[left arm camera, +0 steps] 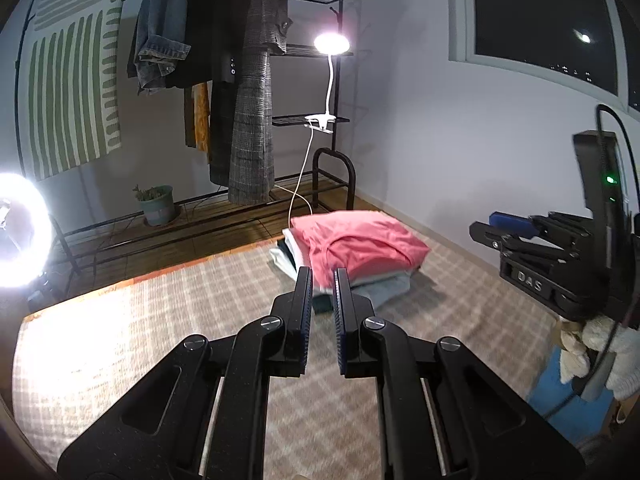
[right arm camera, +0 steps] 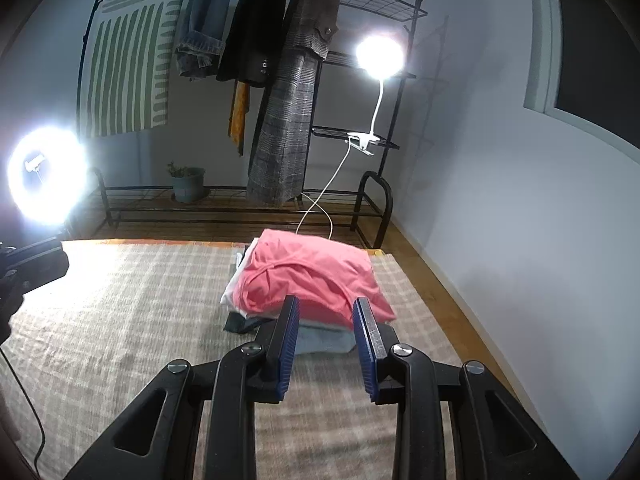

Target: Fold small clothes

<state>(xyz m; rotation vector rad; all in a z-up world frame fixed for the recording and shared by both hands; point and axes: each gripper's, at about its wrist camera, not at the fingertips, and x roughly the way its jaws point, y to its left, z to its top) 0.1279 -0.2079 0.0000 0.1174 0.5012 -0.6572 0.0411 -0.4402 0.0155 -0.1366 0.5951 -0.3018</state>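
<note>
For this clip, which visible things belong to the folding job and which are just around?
Job: pink garment topping the folded clothes stack; plaid mat; left tongs; right tongs.

Background: garment rack, plaid coat, clip lamp, ring light, potted plant.

Checked rug (right arm camera: 120, 312) on wood floor; clothes rack (right arm camera: 376, 80) with clip lamp (right arm camera: 380, 56), potted plant (right arm camera: 188, 184).

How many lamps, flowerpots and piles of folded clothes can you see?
Glowing lamps: 2, a ring light and a white clip-on lamp
Green flowerpots: 1
Piles of folded clothes: 1, with a pink garment on top
Total: 4
</note>
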